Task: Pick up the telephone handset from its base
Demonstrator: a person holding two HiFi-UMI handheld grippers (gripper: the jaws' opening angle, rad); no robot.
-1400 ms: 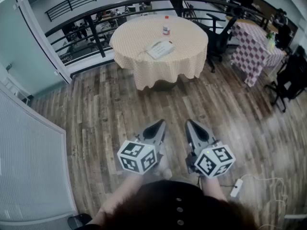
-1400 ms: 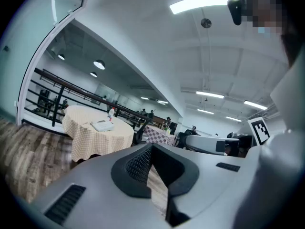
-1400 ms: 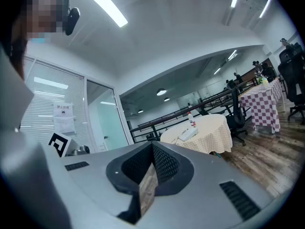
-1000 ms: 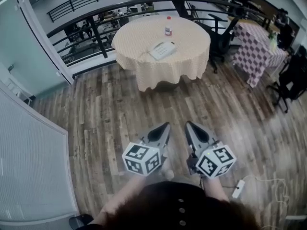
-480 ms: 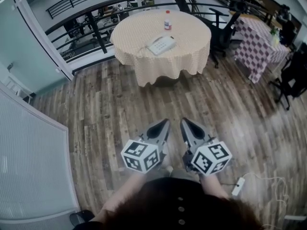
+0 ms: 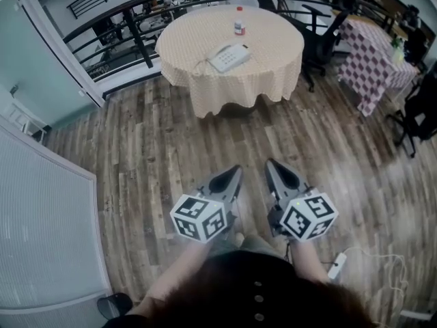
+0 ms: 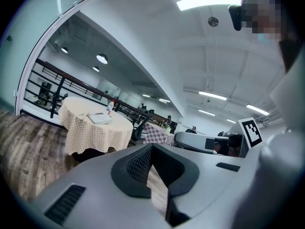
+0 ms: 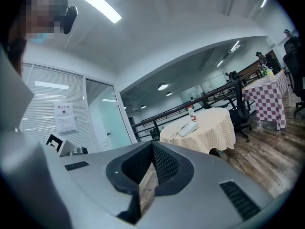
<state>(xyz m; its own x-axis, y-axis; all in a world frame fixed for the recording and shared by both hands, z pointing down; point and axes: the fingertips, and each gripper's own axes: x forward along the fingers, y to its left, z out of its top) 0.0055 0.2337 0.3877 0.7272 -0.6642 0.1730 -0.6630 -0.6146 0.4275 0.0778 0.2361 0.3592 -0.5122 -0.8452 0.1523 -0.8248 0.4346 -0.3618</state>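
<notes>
2 closed, empty claws, L claw, R claw, side by side; near-level

A round table in a checked cloth stands on a plank floor beside a black railing. A purple-checked table and an office chair stand at right, under ceiling strip lights.

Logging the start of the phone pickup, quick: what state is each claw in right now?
Left claw: closed, holding nothing.
Right claw: closed, holding nothing.
</notes>
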